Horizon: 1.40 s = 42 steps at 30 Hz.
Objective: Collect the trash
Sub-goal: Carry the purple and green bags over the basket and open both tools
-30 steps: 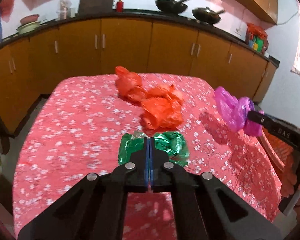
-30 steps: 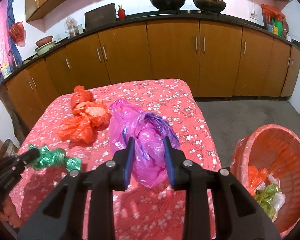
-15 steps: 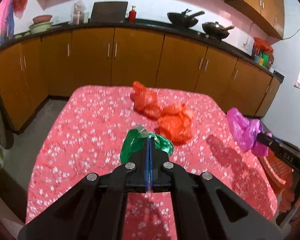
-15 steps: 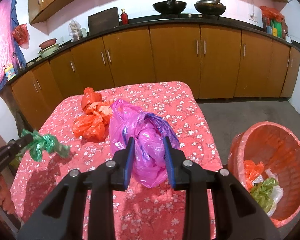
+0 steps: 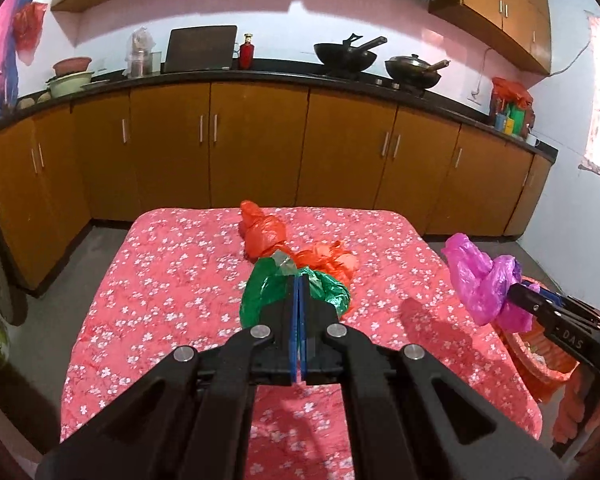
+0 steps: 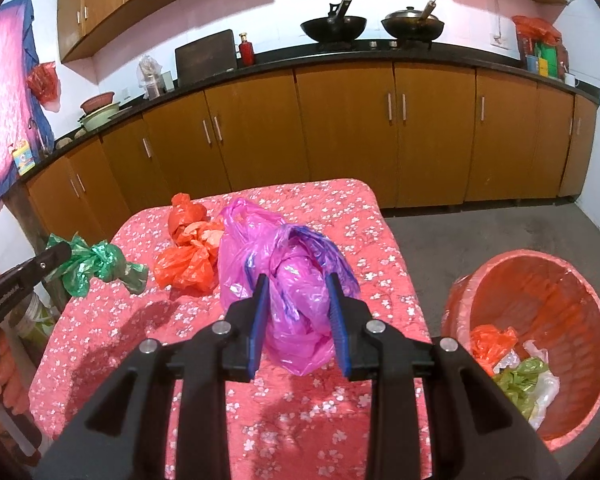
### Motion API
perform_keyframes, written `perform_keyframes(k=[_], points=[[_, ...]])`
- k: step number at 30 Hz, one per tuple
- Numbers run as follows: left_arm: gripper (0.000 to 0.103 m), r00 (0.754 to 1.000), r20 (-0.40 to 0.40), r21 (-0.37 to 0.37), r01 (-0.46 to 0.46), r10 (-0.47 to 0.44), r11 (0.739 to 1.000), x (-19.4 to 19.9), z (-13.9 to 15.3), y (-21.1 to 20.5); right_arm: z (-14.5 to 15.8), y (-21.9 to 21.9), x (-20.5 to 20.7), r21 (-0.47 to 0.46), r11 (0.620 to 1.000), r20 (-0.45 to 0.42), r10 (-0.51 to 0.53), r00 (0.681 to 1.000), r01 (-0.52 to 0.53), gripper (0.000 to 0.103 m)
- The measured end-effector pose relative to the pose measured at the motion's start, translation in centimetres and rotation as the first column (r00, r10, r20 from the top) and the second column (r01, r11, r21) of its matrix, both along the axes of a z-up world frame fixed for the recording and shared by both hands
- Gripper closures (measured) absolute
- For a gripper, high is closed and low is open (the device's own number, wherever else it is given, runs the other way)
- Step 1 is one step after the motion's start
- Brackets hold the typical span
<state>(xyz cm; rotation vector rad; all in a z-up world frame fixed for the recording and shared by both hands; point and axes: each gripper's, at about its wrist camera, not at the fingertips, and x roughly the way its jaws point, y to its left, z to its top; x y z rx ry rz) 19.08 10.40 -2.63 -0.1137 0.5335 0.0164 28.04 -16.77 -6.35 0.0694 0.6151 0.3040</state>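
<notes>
1. Fingers of the left gripper (image 5: 298, 280) are clenched flat on a green plastic bag (image 5: 260, 288), held above the flowered desk (image 5: 160, 280).
2. Right gripper (image 6: 298, 280) fingers grasp a pink plastic bag (image 6: 288, 280) clear of the desk.
3. Orange bags (image 6: 188, 256) lie on the desk; an orange basket (image 6: 572, 280) with trash stands on the floor beside it.

Both wrist views face the cabinets (image 5: 260, 148), sharing the table (image 6: 380, 280).
</notes>
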Motion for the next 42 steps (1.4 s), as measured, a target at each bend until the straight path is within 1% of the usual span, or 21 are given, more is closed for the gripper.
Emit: perform_keyframes(k=[5, 13, 20, 26, 30, 33, 37, 42], points=[[0.103, 0.999, 0.014, 0.001, 0.031, -0.031, 1.0, 0.3, 0.7, -1.6, 0.6, -1.6, -0.3, 0.007, 1.0, 0.013, -0.025, 1.0, 0.025, 0.074], [0.103, 0.992, 0.036, -0.002, 0.117, -0.117, 0.993, 0.9, 1.6, -5.7, 1.3, -4.7, -0.8, 0.01, 0.997, 0.032, -0.079, 0.996, 0.079, 0.074], [0.103, 0.975, 0.051, -0.005, 0.216, -0.215, 0.976, 1.5, 2.1, -10.6, 1.8, -9.3, -0.9, 0.008, 0.986, 0.047, -0.168, 0.985, 0.168, 0.074], [0.103, 0.955, 0.056, -0.025, 0.292, -0.29, 0.956, 2.4, 2.4, -14.6, 1.7, -12.8, -1.2, 0.004, 0.971, 0.053, -0.241, 0.969, 0.241, 0.074], [0.103, 0.938, 0.056, -0.039, 0.344, -0.341, 0.938, 2.8, 2.3, -17.4, 1.6, -15.8, -1.7, -0.002, 0.951, 0.063, -0.309, 0.949, 0.309, 0.074], [0.103, 0.92, 0.059, -0.042, 0.389, -0.386, 0.92, 3.1, 2.2, -20.0, 1.3, -18.6, -2.2, -0.005, 0.928, 0.06, -0.371, 0.927, 0.372, 0.074], [0.103, 0.899, 0.055, -0.054, 0.438, -0.435, 0.898, 3.5, 1.7, -23.2, 0.3, -22.3, -2.7, -0.003, 0.896, 0.032, -0.444, 0.895, 0.445, 0.074], [0.103, 0.879, 0.023, -0.076, 0.477, -0.477, 0.876, 4.4, 0.5, -26.6, -1.1, -25.0, -2.9, -0.014, 0.869, 0.002, -0.494, 0.869, 0.494, 0.074]])
